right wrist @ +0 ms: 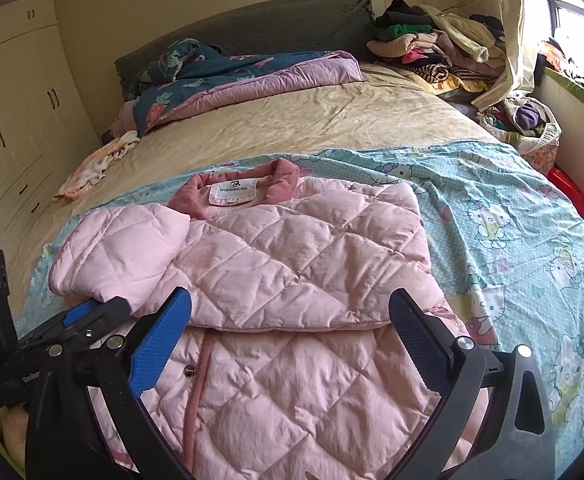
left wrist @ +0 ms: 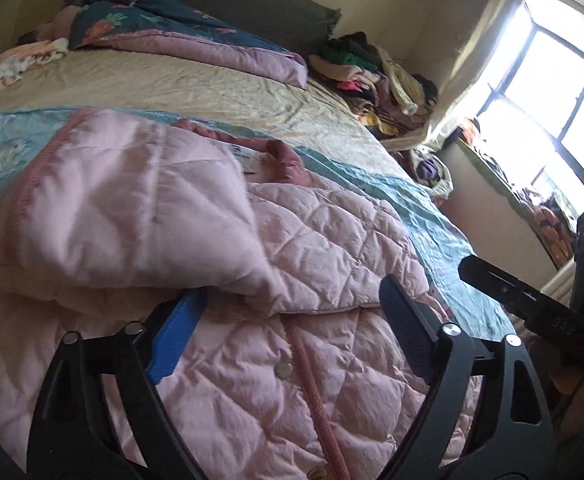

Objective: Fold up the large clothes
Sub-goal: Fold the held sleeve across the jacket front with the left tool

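Note:
A pink quilted jacket (right wrist: pixel 292 264) lies on the bed on a blue Hello Kitty sheet (right wrist: pixel 511 220), its dark pink collar (right wrist: pixel 280 172) and white label (right wrist: pixel 232 192) facing up. Both sleeves are folded across the body. My right gripper (right wrist: pixel 292 336) is open and empty, low over the jacket's lower front. My left gripper (left wrist: pixel 292 320) is open and empty, its blue finger (left wrist: pixel 180 332) tucked at the edge of the folded left sleeve (left wrist: pixel 132 216). The left gripper also shows in the right wrist view (right wrist: pixel 88 316), and the right gripper in the left wrist view (left wrist: pixel 511 292).
A beige bedsheet (right wrist: pixel 311 120) covers the far half of the bed. A dark floral quilt with purple lining (right wrist: pixel 232 76) lies at the headboard. A pile of clothes (right wrist: pixel 431 44) sits at the far right corner. A wardrobe (right wrist: pixel 16 112) stands left; a window (left wrist: pixel 551 92) right.

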The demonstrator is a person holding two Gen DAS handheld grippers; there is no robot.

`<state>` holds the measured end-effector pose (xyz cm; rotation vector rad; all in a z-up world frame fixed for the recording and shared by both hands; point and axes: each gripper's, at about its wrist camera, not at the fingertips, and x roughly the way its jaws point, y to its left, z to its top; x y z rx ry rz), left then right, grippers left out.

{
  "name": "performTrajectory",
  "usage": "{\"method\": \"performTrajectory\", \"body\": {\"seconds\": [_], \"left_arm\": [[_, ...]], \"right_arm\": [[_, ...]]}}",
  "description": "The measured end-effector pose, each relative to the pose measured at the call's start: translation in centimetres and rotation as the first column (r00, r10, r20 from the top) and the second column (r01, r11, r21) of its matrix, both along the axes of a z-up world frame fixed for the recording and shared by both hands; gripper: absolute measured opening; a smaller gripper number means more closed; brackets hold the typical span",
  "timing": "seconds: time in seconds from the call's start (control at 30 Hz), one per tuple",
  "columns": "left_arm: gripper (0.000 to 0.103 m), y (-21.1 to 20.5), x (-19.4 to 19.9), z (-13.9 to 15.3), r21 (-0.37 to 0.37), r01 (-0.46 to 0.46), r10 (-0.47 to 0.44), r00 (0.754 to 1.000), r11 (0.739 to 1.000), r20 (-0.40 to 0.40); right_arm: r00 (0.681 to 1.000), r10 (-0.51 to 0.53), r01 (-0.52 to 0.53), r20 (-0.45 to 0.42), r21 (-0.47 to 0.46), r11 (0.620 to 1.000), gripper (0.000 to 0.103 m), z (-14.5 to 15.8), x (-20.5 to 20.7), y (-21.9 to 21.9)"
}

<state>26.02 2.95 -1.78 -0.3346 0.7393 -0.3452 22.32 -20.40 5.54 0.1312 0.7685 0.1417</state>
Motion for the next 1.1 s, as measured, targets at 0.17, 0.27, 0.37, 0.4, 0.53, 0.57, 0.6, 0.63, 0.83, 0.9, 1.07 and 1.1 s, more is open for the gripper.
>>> {"method": "performTrajectory", "body": {"seconds": [0.17, 0.27, 0.37, 0.4, 0.53, 0.57, 0.6, 0.63, 0.83, 0.9, 1.07, 1.1], "left_arm": [[0.085, 4.3, -0.2, 0.4, -0.064, -0.138, 0.135, 0.990, 0.988, -0.045], [0.083, 5.7, 1.1, -0.2, -0.060, -0.198, 0.192, 0.978, 0.978, -0.085], [0.026, 6.5, 1.8, -0.2, -0.077, -0.215, 0.209, 0.974, 0.973, -0.082], [0.010, 6.3, 2.0, 0.1, -0.068, -0.216, 0.211, 0.975, 0.974, -0.073], [0.007, 5.1, 2.3, 2.4, -0.084, -0.173, 0.171, 0.985, 0.981, -0.025], [0.007, 4.4, 2.5, 3.1, -0.076, -0.155, 0.154, 0.988, 0.985, -0.006], [0.007, 3.7, 2.6, 3.7, -0.067, -0.136, 0.136, 0.991, 0.988, 0.006], [0.007, 3.1, 2.8, 4.0, -0.064, -0.120, 0.121, 0.993, 0.991, 0.013], [0.012, -1.3, 3.8, 4.9, -0.049, -0.010, 0.012, 1.000, 0.999, 0.025], [0.019, -2.5, 4.0, 4.8, -0.034, 0.027, -0.026, 0.999, 0.999, 0.025], [0.053, -4.9, 4.2, 4.0, 0.001, 0.113, -0.113, 0.994, 0.994, 0.009], [0.058, -5.2, 4.1, 3.9, 0.012, 0.127, -0.127, 0.992, 0.992, 0.006]], "right_arm": [[1.000, 0.010, -0.010, 0.000, -0.002, 1.000, 0.099, 0.2, 0.0, 0.9], [1.000, 0.019, -0.019, 0.006, 0.004, 1.000, 0.099, 0.6, -0.4, 1.5], [1.000, 0.023, -0.023, 0.016, -0.013, 1.000, 0.099, 1.0, -0.7, 1.9], [1.000, 0.021, -0.021, 0.019, -0.018, 1.000, 0.099, 1.2, -0.8, 1.9], [0.999, 0.008, -0.007, 0.034, -0.024, 1.000, 0.099, 1.6, -1.2, 1.4], [0.999, 0.000, 0.001, 0.036, -0.023, 1.000, 0.099, 1.7, -1.3, 1.2], [0.999, -0.006, 0.007, 0.037, -0.021, 1.000, 0.099, 1.7, -1.4, 0.9], [0.999, -0.012, 0.012, 0.037, -0.017, 1.000, 0.099, 1.7, -1.4, 0.7], [0.998, -0.055, 0.056, 0.040, -0.003, 0.998, 0.099, 2.0, -1.7, -1.2], [0.997, -0.071, 0.071, 0.041, 0.003, 0.997, 0.099, 2.0, -1.7, -1.9], [0.993, -0.113, 0.112, 0.043, 0.021, 0.994, 0.099, 2.1, -1.8, -3.6], [0.992, -0.122, 0.121, 0.041, 0.025, 0.992, 0.099, 2.0, -1.8, -3.9]]}}
